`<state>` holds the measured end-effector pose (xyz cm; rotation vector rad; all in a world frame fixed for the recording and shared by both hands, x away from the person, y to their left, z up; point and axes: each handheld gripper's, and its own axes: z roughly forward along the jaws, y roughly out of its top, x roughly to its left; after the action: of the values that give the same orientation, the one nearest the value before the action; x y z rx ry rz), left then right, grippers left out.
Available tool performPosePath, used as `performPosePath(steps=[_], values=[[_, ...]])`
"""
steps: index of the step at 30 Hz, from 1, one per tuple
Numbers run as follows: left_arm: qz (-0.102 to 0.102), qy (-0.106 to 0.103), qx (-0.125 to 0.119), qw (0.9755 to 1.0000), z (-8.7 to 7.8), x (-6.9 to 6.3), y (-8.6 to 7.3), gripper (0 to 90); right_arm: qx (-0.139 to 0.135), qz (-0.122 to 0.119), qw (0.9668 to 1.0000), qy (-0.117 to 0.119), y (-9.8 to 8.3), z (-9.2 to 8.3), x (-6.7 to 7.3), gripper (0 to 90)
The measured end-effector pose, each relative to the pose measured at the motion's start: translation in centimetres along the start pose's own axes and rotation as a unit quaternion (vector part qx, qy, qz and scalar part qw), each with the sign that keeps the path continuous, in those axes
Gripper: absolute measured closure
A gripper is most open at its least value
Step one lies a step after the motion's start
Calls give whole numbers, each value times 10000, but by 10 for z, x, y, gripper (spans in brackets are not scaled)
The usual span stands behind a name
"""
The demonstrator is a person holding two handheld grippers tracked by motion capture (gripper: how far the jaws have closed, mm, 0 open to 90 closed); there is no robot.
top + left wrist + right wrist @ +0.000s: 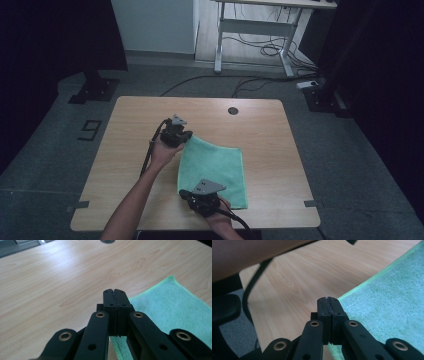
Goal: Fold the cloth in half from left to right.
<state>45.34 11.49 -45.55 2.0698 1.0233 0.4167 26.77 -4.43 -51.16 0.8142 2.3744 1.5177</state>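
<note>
Overhead, seen in the high view:
Cloth: a green towel (214, 170) lies flat at the centre of the wooden table (260, 125), folded to a rough rectangle, its upper left corner pointed toward the frame's middle.
Left gripper (181, 141): at the towel's upper left corner; its jaws are pressed together with nothing visible between them, the tips just beside the towel's edge in the left gripper view (115, 293).
Right gripper (184, 194): at the towel's lower left corner, near the bottom of the frame; its jaws likewise meet with nothing visible between them, the tips over bare wood beside the towel's edge in the right gripper view (328, 301).
Step in hand, as judged: taking the towel's left edge at both corners.
Method: spread each pair of jaws first, slide one jaw under the hem, then pinch all layers.
Caution: grip both corners evenly, or the fold will skew.
</note>
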Motion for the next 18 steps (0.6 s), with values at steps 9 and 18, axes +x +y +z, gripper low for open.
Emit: performPosePath(steps=[9, 18], values=[[68, -46, 1, 10000, -2, -7, 9, 892, -296, -45, 9996, 9, 11, -7, 3, 887], [75, -46, 37, 10000, -1, -7, 11, 892, -309, 58, 9995, 15, 9, -6, 0, 888]])
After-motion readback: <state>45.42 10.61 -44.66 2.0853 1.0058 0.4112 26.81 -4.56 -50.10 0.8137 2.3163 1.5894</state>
